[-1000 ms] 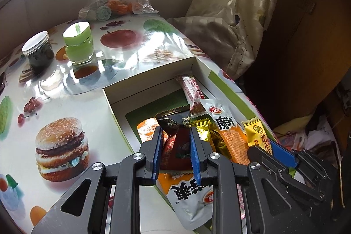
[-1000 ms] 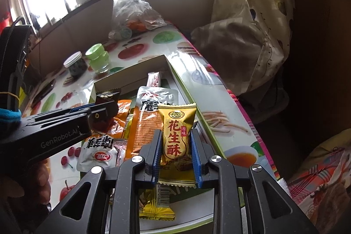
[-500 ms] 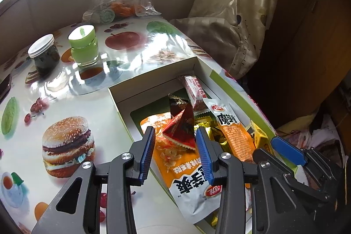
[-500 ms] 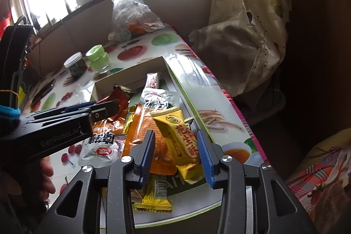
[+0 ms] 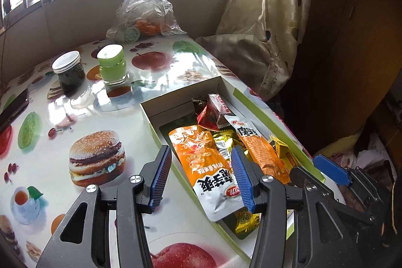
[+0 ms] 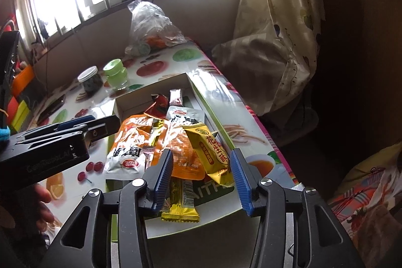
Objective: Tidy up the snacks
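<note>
An open white cardboard box (image 5: 181, 89) (image 6: 150, 92) on the table holds several snack packets. Among them are an orange-and-white packet (image 5: 201, 157) (image 6: 128, 142), a red triangular packet (image 5: 207, 117) (image 6: 158, 107), a long orange packet (image 5: 261, 150) (image 6: 176, 142) and a yellow peanut-crisp packet (image 6: 213, 150) on top. My left gripper (image 5: 202, 177) is open and empty above the box's near left side. My right gripper (image 6: 202, 176) is open and empty just above the box's near end. It also shows in the left wrist view (image 5: 329, 167).
On the fruit-print tablecloth stand a dark jar with a white lid (image 5: 68, 72), a green-lidded jar (image 5: 111, 64) and a clear plastic bag (image 5: 145, 9) by the wall. A phone (image 5: 12, 107) lies at the left edge. A curtain (image 5: 271, 16) hangs to the right.
Both grippers have opened and pulled back. The left let the red triangular packet go into the box. The right let the yellow packet drop onto the pile.
</note>
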Motion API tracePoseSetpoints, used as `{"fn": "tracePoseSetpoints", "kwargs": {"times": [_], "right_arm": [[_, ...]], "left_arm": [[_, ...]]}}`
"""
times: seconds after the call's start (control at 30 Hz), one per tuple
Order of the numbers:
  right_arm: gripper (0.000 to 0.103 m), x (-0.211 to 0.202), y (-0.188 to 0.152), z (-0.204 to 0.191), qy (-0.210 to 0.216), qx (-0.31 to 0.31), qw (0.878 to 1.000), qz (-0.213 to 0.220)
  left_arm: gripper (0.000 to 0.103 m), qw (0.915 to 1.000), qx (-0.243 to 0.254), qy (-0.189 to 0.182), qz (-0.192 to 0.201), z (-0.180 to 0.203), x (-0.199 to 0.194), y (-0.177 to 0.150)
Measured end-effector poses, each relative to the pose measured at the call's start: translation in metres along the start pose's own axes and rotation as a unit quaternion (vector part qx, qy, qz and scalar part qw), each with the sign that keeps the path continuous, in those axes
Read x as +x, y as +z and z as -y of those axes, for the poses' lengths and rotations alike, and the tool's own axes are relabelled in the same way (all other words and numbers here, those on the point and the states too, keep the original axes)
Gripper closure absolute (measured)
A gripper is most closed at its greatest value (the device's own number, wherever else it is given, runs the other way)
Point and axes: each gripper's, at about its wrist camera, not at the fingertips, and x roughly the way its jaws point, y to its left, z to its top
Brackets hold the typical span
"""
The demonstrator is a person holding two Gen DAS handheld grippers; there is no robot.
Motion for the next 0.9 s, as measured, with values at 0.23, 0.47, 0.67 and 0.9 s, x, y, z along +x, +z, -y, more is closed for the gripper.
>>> {"fn": "tracePoseSetpoints", "kwargs": {"times": [0.23, 0.47, 0.67, 0.9], "right_arm": [[0.054, -0.022, -0.019, -0.007, -0.013, 0.0, 1.0, 0.005], [0.052, -0.033, -0.047, -0.016, -0.026, -0.015, 1.0, -0.004], [0.051, -0.036, -0.069, -0.018, -0.046, -0.014, 0.999, -0.012], [0.05, -0.032, -0.092, -0.023, -0.061, -0.019, 0.998, -0.031]], "left_arm": [[0.052, 0.9997, 0.017, 0.014, 0.008, 0.0, -0.027, -0.029], [0.052, 0.9993, 0.02, 0.026, -0.016, -0.008, -0.031, -0.07], [0.052, 0.9988, 0.017, 0.033, -0.033, -0.016, -0.031, -0.098], [0.052, 0.9982, 0.01, 0.024, -0.055, -0.015, -0.028, -0.12]]}}
